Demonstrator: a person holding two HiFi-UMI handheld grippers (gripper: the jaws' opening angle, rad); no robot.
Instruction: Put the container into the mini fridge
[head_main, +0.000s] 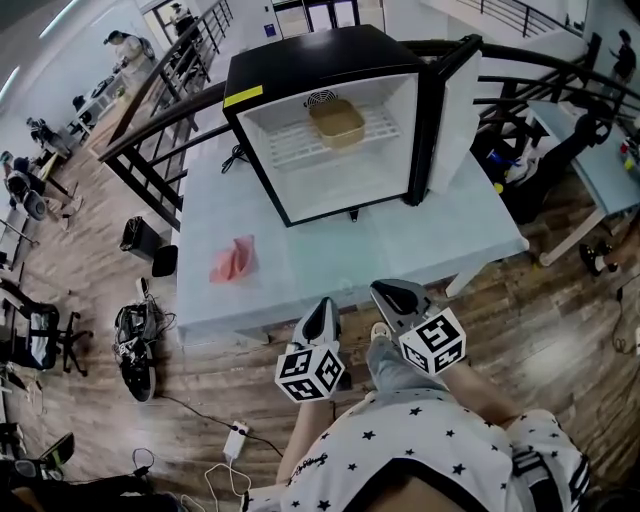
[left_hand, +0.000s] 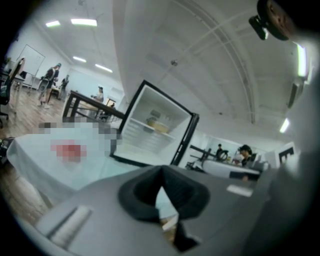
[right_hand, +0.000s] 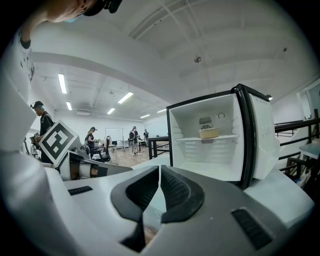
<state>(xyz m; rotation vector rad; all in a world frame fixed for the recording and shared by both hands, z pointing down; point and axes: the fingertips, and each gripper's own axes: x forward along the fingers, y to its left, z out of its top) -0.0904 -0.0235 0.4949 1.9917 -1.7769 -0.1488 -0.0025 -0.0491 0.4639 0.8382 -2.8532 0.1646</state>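
Note:
The black mini fridge (head_main: 250, 70) stands on the pale table (head_main: 420, 240) with its door (head_main: 455, 115) swung open to the right. A tan container (head_main: 337, 121) sits on the white wire shelf inside; it also shows in the left gripper view (left_hand: 159, 126) and the right gripper view (right_hand: 209, 133). My left gripper (head_main: 322, 310) and right gripper (head_main: 392, 295) hover side by side over the table's near edge, well short of the fridge. Both are shut with nothing between the jaws, as the left gripper (left_hand: 161, 172) and the right gripper (right_hand: 159, 170) show in their own views.
A pink crumpled cloth (head_main: 234, 260) lies on the table, left of the fridge. A dark railing (head_main: 160, 120) runs behind the table. Bags and cables (head_main: 135, 335) lie on the wooden floor at the left. Several people stand far off at the upper left.

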